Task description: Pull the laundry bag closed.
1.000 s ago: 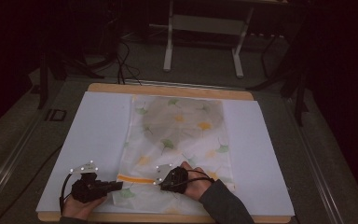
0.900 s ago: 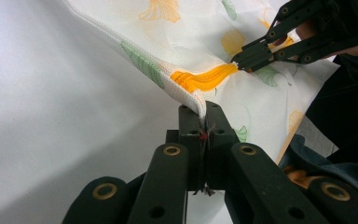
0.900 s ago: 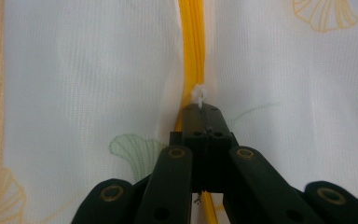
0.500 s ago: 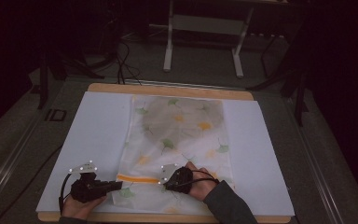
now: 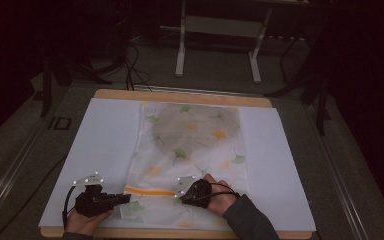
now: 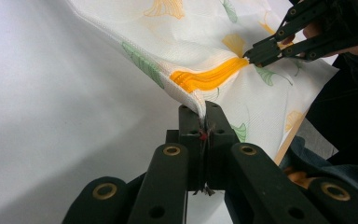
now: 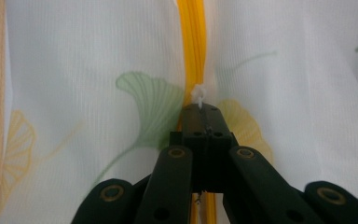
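— What lies on the desk?
— A white cloth printed with leaves, spread down the centre of the high view, with an orange band near its lower edge.
— And the tools?
— The left tool, lower left, is clamped on the cloth's corner. The right tool, lower centre, appears closed on a small white tab by the band.
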